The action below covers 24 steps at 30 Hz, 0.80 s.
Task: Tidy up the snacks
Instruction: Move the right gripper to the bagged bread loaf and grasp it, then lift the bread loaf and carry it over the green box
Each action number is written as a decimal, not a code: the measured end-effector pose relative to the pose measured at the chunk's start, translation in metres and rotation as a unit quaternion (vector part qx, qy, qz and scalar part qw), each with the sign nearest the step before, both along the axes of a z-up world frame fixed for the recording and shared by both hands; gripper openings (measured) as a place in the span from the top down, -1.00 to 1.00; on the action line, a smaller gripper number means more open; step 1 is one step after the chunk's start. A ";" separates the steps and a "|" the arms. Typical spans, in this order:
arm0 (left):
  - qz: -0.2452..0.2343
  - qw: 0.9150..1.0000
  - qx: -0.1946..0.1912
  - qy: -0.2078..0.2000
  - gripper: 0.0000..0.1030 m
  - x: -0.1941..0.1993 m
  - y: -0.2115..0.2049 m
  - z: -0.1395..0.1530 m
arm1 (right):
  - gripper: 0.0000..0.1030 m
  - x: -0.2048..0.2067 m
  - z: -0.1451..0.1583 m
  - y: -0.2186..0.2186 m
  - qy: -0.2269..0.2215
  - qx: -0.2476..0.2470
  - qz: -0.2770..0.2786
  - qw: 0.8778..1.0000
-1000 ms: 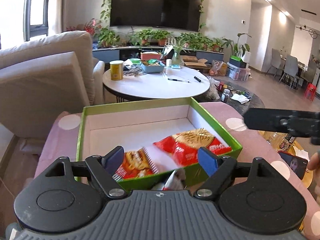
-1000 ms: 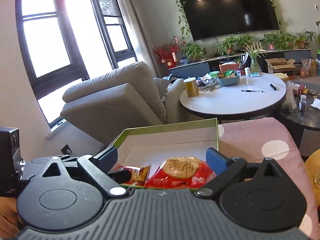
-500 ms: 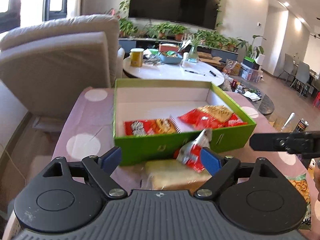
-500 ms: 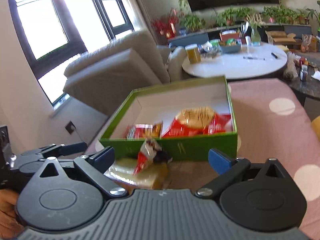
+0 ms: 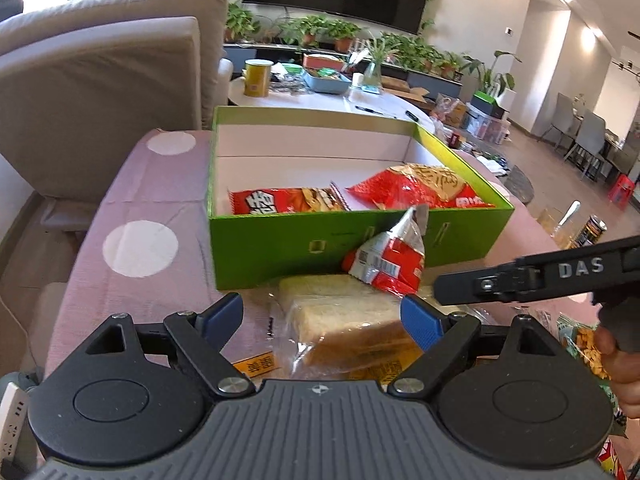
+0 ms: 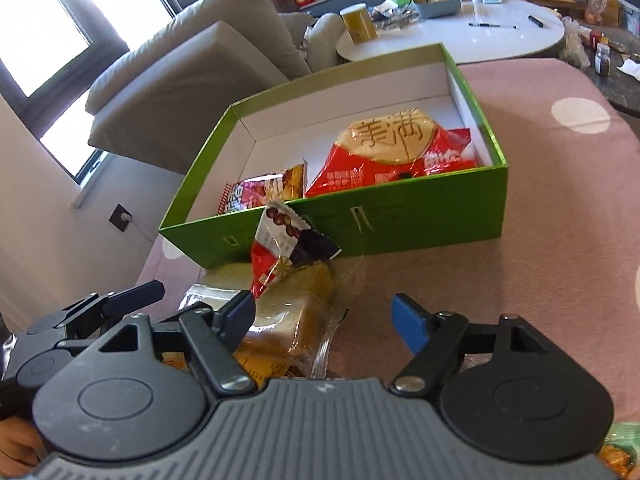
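Pink spotted tablecloth [image 5: 132,184] under a green box [image 5: 280,248] in the left wrist view, sofa and round white table behind. Left gripper [image 5: 322,314] spread wide, jaws just widened, hanging over a bagged loaf of bread [image 5: 340,320] in front of the box without pressing it. Small red packet [image 5: 386,262] propped on the loaf against the box wall. Likely soft, light, easily squashed under crinkly, slippery film; best taken gently across the narrow sides.

Same pink cloth and box [image 6: 400,216] in the right wrist view. Right gripper [image 6: 324,316] open with nothing between the pads, dark finger [image 6: 238,318] close over the bread [image 6: 288,320]. Two red snack bags already in the box: light, crushable; safest pinched at a sealed edge.
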<state>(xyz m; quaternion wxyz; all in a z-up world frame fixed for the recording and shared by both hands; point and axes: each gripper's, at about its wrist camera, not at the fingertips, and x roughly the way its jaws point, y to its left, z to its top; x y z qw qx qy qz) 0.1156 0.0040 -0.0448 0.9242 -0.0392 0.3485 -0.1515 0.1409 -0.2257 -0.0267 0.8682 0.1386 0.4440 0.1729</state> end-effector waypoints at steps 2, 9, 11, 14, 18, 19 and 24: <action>-0.008 1.000 -0.005 0.003 -0.63 0.001 -0.001 -0.002 | -0.47 0.003 -0.002 0.003 0.008 0.001 0.002 1.000; -0.017 0.999 -0.035 0.027 -0.61 0.006 0.001 -0.010 | -0.29 0.012 -0.012 0.008 0.038 0.024 0.005 0.999; -0.017 0.999 -0.039 0.029 -0.60 0.006 0.000 -0.010 | -0.22 0.014 -0.013 0.009 0.044 0.035 0.008 0.998; -0.022 0.999 -0.037 0.022 -0.54 0.002 -0.004 -0.008 | -0.13 0.011 -0.009 0.011 0.038 0.031 0.009 0.999; -0.029 0.998 -0.047 0.018 -0.52 -0.005 -0.005 0.000 | -0.11 0.004 -0.003 0.008 0.032 0.030 0.007 0.999; -0.031 0.998 -0.045 0.015 -0.50 -0.007 -0.007 0.002 | -0.11 0.003 -0.002 0.007 0.032 0.033 0.005 0.999; -0.047 0.998 -0.042 0.013 -0.44 -0.022 -0.015 0.010 | -0.09 -0.010 0.005 0.000 0.028 0.048 -0.001 0.998</action>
